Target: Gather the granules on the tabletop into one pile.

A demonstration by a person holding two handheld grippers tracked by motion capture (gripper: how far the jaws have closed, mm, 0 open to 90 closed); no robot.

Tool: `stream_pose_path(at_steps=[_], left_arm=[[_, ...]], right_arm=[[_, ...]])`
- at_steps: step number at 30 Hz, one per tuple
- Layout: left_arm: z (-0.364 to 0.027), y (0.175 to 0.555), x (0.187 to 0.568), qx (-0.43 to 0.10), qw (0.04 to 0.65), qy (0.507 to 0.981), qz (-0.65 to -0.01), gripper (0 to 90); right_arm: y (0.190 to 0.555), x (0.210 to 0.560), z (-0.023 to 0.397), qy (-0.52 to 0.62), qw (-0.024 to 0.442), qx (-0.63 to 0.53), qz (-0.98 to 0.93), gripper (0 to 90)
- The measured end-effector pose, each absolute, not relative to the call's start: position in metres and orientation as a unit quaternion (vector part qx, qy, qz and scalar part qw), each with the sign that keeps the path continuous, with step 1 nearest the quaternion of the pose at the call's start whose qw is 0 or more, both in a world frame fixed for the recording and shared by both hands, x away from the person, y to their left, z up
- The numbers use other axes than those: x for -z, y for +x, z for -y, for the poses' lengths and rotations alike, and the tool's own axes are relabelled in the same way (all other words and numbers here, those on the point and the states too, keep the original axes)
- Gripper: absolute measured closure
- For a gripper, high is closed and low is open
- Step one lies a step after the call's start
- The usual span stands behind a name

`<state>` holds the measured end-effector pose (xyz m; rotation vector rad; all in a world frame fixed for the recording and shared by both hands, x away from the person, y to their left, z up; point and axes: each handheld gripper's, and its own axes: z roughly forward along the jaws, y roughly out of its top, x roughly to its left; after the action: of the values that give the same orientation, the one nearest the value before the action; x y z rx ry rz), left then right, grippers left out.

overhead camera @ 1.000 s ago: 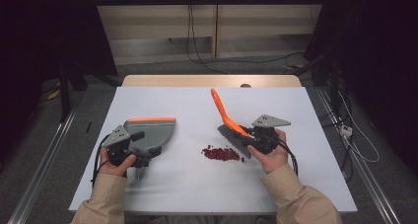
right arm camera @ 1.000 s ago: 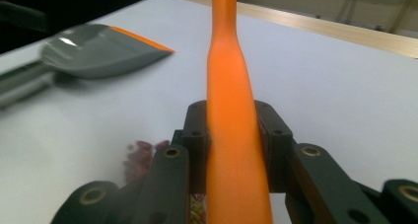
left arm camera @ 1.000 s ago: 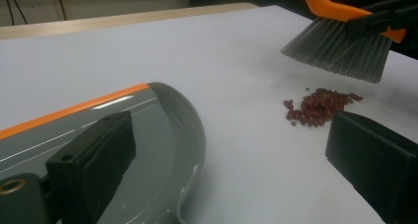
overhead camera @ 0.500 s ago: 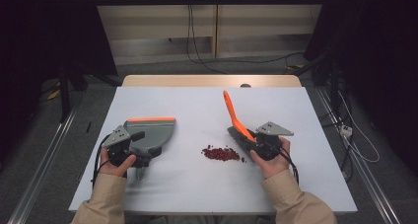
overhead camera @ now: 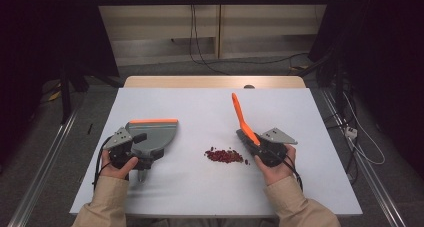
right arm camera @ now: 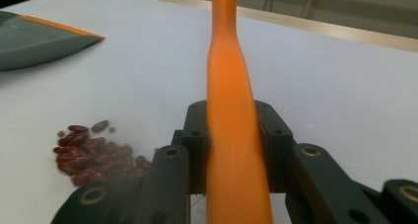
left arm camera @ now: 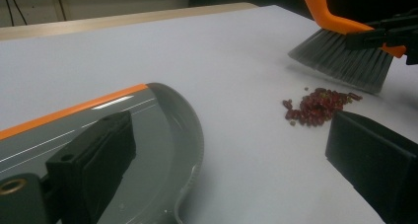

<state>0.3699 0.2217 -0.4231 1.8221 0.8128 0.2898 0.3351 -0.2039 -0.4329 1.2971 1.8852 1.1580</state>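
Right gripper view: brush clamped in right claw, beans beside.

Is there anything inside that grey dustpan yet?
The dustpan looks empty where visible; the beans lie on the table. The left hand-held gripper hides its rear part.
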Motion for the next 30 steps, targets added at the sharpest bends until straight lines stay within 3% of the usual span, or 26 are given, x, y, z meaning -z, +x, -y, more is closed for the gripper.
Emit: stream_pose_path(at_steps=[13, 30], left_arm=[[-0.221, 0.370, 0.423, -0.122, 0.534, 0.765, -0.339, 4.8], [-0.222, 0.370, 0.424, -0.121, 0.531, 0.767, -0.341, 4.8]], right_arm=[[0.330, 0.444, 0.167, 0.497, 0.322, -0.419, -0.688, 71.2], [0.346, 0.445, 0.149, 0.503, 0.297, -0.440, -0.682, 71.2]])
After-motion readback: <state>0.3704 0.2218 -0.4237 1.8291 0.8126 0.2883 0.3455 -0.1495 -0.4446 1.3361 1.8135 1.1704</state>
